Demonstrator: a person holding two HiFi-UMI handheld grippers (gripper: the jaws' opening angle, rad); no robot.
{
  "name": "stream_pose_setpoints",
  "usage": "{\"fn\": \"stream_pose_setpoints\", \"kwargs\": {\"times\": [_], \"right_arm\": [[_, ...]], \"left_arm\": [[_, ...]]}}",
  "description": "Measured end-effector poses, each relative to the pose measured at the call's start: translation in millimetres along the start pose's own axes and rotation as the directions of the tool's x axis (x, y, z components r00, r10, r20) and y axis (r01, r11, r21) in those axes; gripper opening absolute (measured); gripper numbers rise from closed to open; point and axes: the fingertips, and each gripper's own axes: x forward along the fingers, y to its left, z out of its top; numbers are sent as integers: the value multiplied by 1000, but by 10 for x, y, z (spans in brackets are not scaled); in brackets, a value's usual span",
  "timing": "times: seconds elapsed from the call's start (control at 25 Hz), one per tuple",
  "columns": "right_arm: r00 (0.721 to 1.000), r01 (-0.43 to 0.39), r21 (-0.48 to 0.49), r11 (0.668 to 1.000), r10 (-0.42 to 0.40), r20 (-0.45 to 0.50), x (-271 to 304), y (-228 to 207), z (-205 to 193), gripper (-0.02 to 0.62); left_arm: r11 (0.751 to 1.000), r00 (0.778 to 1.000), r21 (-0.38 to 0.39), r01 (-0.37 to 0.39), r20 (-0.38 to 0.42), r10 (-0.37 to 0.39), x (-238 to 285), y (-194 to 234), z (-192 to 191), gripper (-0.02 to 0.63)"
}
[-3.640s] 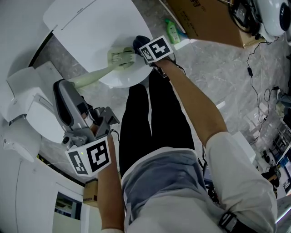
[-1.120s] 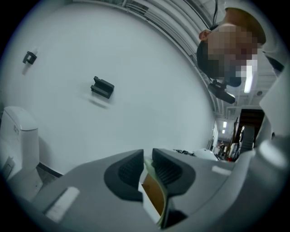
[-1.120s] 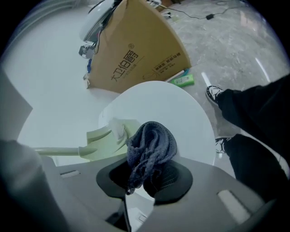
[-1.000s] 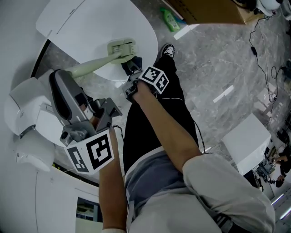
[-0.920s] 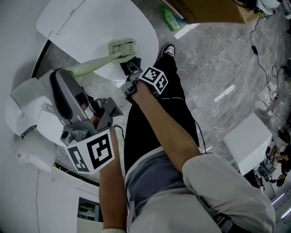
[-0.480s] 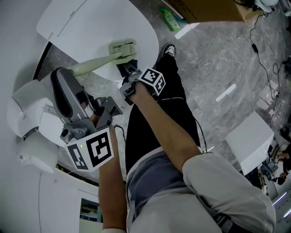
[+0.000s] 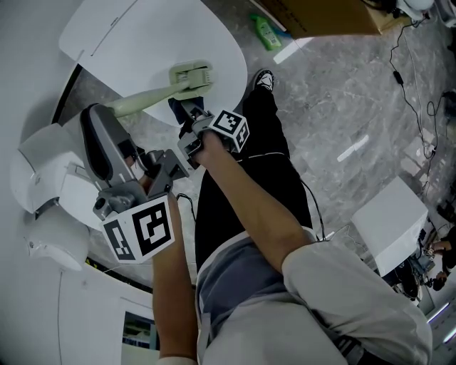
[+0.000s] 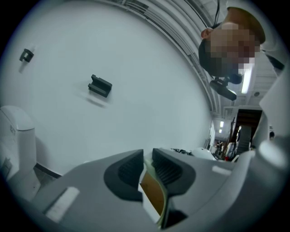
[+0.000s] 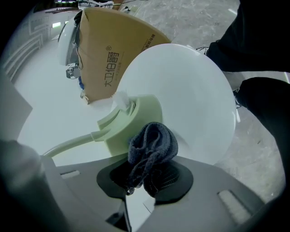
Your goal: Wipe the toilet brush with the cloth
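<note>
Past the white lid (image 7: 142, 43) I see a box (image 7: 328, 18) and a green bottle (image 7: 267, 32). My right gripper (image 9: 145, 173) points at the lid, fingers pinching the cloth (image 9: 152, 142) just beside the brush (image 7: 191, 75) head lying there. On my left gripper (image 8: 147, 163) the fingers clamp the brush handle.

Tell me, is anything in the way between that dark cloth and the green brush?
Nothing visible. The right gripper holds the cloth bunched in its jaws, and the toilet brush head lies just beyond it with only open space between.
</note>
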Motion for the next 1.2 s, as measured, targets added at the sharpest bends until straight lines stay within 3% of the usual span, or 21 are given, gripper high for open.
{"fn": "stream_pose_setpoints", "kwargs": {"times": [0.2,0.44,0.72,0.96,1.2], "right_arm": [[997,-53,39,998,55,-53,2,99,-162,87],[986,-85,-5,996,83,-142,16,242,-361,87],[958,-147,-139,979,106,-266,-5,510,-611,87],[941,-208,-360,909,85,-329,29,816,-679,87],[951,-199,-350,915,94,-294,60,936,-553,89]], "left_arm": [[1000,1000,0,-1,4,1,-2,-22,12,0],[1000,1000,3,-2,2,2,0,-4,3,0],[1000,1000,5,-6,-4,6,18,-3,25,0],[1000,1000,6,-4,-5,4,46,-27,36,0],[1000,1000,5,-9,-8,9,52,-31,30,0]]}}
